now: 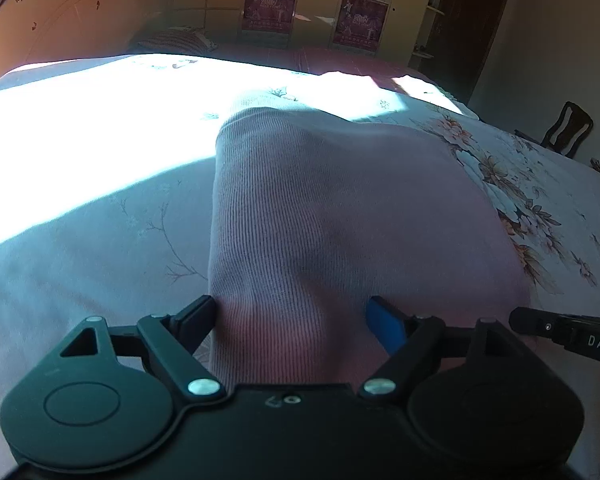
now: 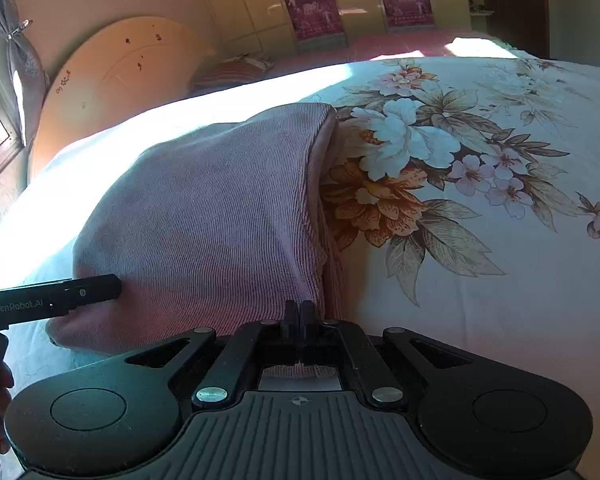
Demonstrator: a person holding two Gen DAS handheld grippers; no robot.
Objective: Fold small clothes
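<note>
While lying folded on the floral bedspread (image 2: 480, 280) near its front edge, pink ribbed garment (image 2: 204, 216): near hem pinched between clenched fingers of right gripper (image 2: 299, 316); left gripper (image 1: 290, 320) released, fingers spread astride the cloth.

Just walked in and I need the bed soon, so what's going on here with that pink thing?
A person is folding a small pink ribbed garment on the floral bedspread, with a handheld gripper in each hand. The right gripper is shut at the garment's near edge, seemingly pinching the fabric. The left gripper is open, its fingers standing either side of the near end of the cloth without pressing it. The garment lies in a doubled-over, narrow bundle, so the fold looks under way, not finished.
</note>
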